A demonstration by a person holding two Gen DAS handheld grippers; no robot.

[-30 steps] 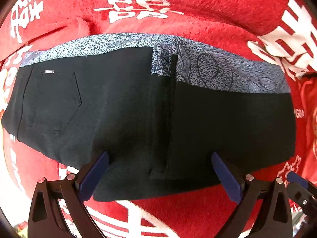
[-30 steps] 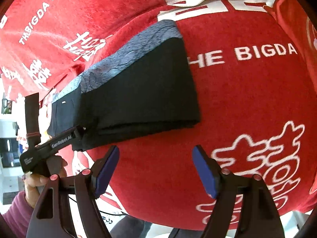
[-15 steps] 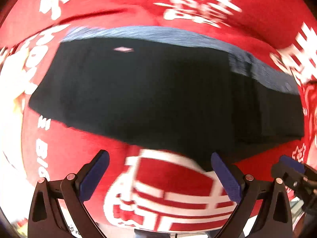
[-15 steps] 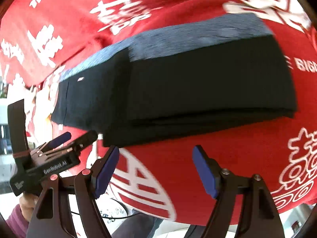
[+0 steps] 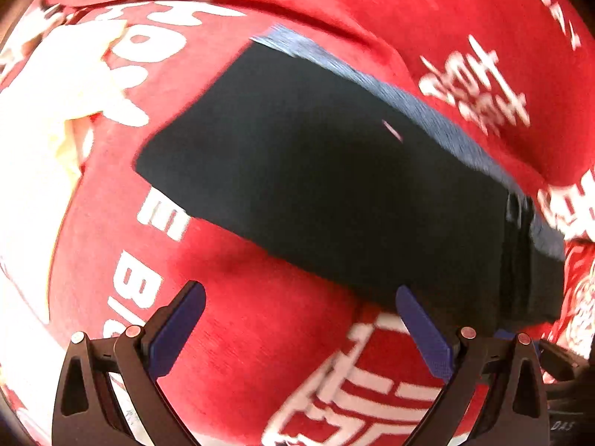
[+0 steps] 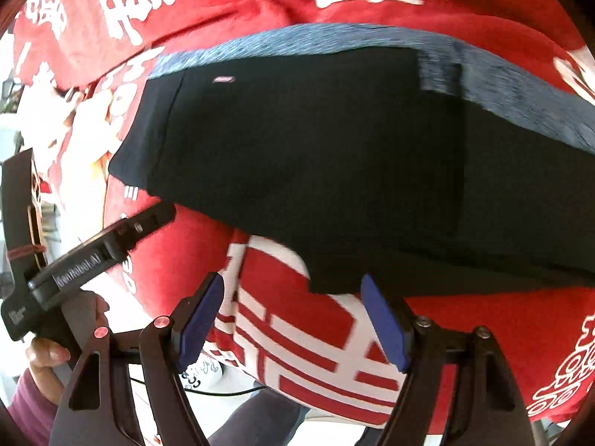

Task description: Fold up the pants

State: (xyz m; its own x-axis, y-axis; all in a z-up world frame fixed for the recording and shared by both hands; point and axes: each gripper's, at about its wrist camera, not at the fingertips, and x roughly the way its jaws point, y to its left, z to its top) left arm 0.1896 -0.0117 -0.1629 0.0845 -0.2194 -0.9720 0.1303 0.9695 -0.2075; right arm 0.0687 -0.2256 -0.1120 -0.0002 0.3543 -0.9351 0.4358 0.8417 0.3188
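The pants (image 6: 316,156) lie folded on the blanket (image 6: 483,334) (both grippers just before their near edge).

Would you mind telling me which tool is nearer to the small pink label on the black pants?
Left, though only narrowly. The left tool has its tip at the pants' edge, below the label. The right tool hovers open at the pants' near hem, farther off.

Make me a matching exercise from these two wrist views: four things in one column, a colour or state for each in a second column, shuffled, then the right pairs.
Column 1
1. pants
2. cloth under them
3. waistband
4. right gripper

Column 2
A. red with white lettering
B. open, holding nothing
C. black, lying folded
D. speckled grey-blue

Pairs: 1-C, 2-A, 3-D, 4-B
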